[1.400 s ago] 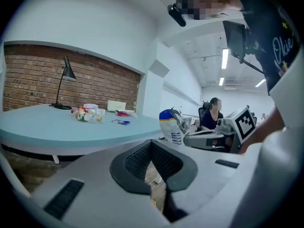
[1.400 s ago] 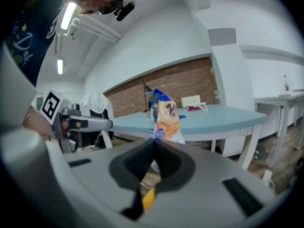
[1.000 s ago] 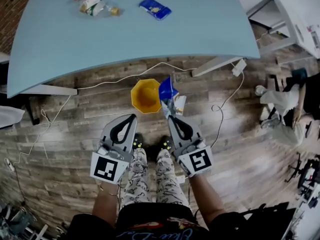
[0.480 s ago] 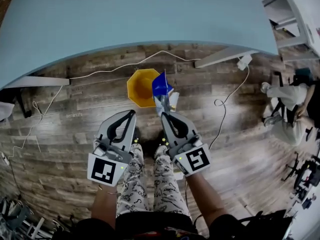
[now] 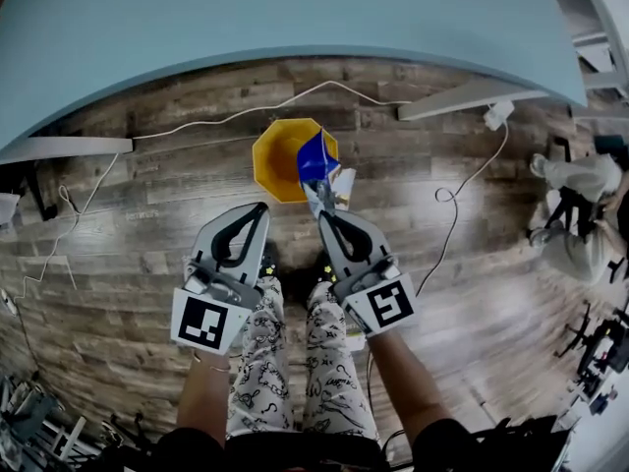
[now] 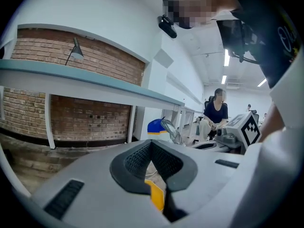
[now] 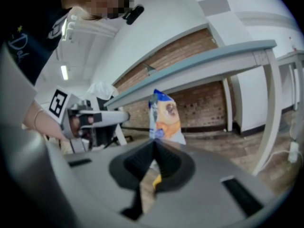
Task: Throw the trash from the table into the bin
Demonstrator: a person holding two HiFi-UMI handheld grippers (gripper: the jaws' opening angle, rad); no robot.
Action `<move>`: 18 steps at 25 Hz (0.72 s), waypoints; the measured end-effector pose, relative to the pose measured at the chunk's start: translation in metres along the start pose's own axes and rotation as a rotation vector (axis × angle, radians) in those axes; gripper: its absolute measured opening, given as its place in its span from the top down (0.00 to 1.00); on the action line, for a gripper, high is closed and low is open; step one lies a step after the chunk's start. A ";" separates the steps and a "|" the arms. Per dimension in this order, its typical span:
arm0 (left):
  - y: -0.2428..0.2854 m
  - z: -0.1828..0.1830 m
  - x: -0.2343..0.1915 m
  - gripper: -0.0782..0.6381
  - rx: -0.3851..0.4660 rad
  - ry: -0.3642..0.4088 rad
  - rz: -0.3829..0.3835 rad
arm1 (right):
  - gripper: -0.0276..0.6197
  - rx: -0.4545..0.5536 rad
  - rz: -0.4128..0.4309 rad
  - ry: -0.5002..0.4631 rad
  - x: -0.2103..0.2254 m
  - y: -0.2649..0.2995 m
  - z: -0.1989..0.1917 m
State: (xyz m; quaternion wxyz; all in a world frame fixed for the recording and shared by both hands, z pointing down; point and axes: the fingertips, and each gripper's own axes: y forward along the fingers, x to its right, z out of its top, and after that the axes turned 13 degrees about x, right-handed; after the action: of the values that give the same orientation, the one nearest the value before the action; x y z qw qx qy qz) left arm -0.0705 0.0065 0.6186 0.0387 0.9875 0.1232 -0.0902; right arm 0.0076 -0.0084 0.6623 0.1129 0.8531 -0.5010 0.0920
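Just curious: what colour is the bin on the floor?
Orange-yellow; the bin shows best in the head view.

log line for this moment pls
right gripper: shut on snack bag | left gripper: shut, empty | snack bag: at rim of yellow bin, not released

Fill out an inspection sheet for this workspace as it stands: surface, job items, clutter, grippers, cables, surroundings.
Surface: light blue table across the top of the head view, with a wood plank floor below it.
Job's things: orange bin on the floor in front of the table; blue snack bag overlapping the bin's right rim in the head view.
Clutter: nothing seen on the visible tabletop.
Grippers: left gripper shut, empty; right gripper shut on the snack bag.
Cables: white cable on the floor along the table's edge; second cable looping at right.
Surroundings: brick wall; seated person at right.
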 end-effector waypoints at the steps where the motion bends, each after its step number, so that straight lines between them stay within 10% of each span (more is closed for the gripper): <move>1: 0.001 -0.003 -0.001 0.88 0.001 0.005 -0.001 | 0.95 -0.006 0.006 -0.003 0.002 0.001 -0.007; 18: -0.010 -0.039 -0.026 0.88 -0.011 -0.015 0.040 | 0.95 -0.145 0.017 0.042 0.040 0.031 -0.104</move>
State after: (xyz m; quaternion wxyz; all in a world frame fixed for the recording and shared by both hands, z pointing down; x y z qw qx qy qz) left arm -0.0908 0.0138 0.6614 0.0468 0.9888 0.1039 -0.0963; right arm -0.0050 -0.0265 0.7761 0.1842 0.8363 -0.5109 0.0744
